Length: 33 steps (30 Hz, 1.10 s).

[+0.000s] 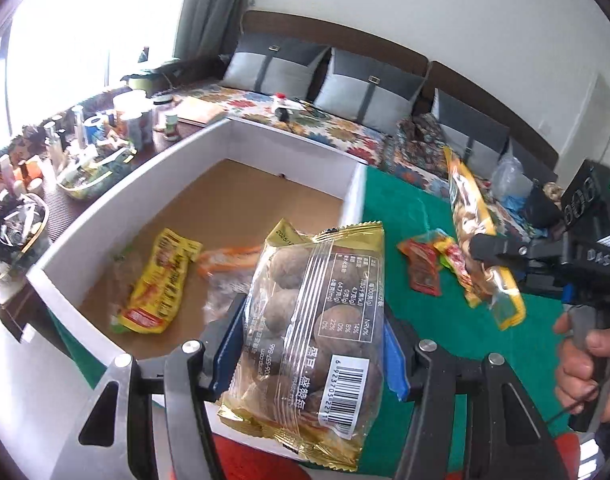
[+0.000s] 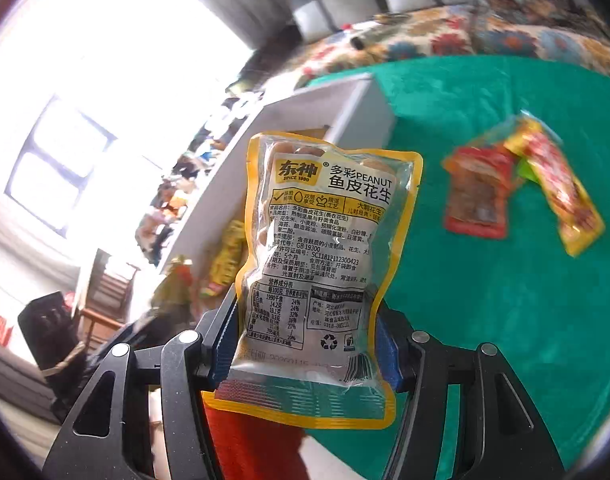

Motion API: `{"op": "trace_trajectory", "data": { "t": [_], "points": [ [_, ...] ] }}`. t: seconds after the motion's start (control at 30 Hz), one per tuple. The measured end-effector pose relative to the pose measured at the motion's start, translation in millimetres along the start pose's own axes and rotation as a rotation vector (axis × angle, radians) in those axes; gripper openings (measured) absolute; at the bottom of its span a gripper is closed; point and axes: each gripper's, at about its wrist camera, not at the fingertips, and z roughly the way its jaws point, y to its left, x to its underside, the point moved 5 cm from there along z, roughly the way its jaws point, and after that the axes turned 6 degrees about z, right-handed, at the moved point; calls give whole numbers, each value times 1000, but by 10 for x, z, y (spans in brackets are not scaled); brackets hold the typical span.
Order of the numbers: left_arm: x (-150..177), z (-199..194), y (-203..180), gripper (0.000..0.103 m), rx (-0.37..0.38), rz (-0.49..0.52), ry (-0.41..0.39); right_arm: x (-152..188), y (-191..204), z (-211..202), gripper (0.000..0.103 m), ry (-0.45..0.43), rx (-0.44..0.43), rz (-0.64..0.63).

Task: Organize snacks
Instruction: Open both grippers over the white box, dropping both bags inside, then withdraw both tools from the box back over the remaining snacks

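Yellow-edged "PEANUT" pouch [image 2: 317,272] clamped in right gripper [image 2: 305,356]; gold-trimmed barcode pack [image 1: 305,332] in left gripper's [image 1: 305,354] clamp.

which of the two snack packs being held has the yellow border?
The peanut pack in the right hand-held gripper: yellow-edged, printed PEANUT. The left hand-held gripper holds a gold-trimmed clear pack of round brown snacks.

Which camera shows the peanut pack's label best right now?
The right wrist view: the peanut pack faces the lens, print readable. The left wrist view shows it edge-on and small in the right hand-held gripper.
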Motion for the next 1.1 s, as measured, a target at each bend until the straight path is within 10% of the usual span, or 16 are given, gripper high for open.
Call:
{"op": "trace_trajectory", "data": {
  "t": [0.13,0.2,0.4,0.83,1.1],
  "points": [
    [-157,143,491,60,-121,-10,16,-281,932,629,64,13,-65,-114],
    [-176,232,685,79,-182,-25,25,-368,1199,924,78,-7,-43,-152],
    [8,313,826,87,-190,-90,23,-398,1118,773,87,-111,49,-205],
    [448,502,-1770,103,179,192,102,638,-2407,-641,88,-141,768,-193],
    [1185,1846,-2407,102,120,249,335,800,-3574,-1450,88,-246,888,69]
  ]
}}
